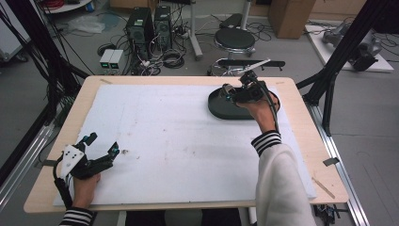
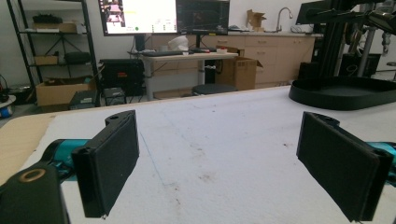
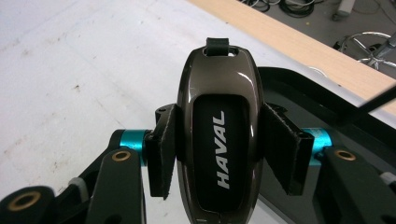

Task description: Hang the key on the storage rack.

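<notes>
Right claw [image 3: 219,154] is clamped on a HAVAL key fob [image 3: 218,135], hovering over the black tray's [image 3: 327,107] edge just ahead. Left claw [image 2: 219,158] is wide open, empty. Guessing the fob gets placed next.

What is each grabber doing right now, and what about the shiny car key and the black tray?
left gripper: open, holding nothing, low over the white mat.
right gripper: shut on the car key, above the tray's edge.
car key: clamped between the pads, HAVAL face toward the camera, lifted off the mat.
black tray: lying flat on the mat; nothing seen inside where it shows.
</notes>
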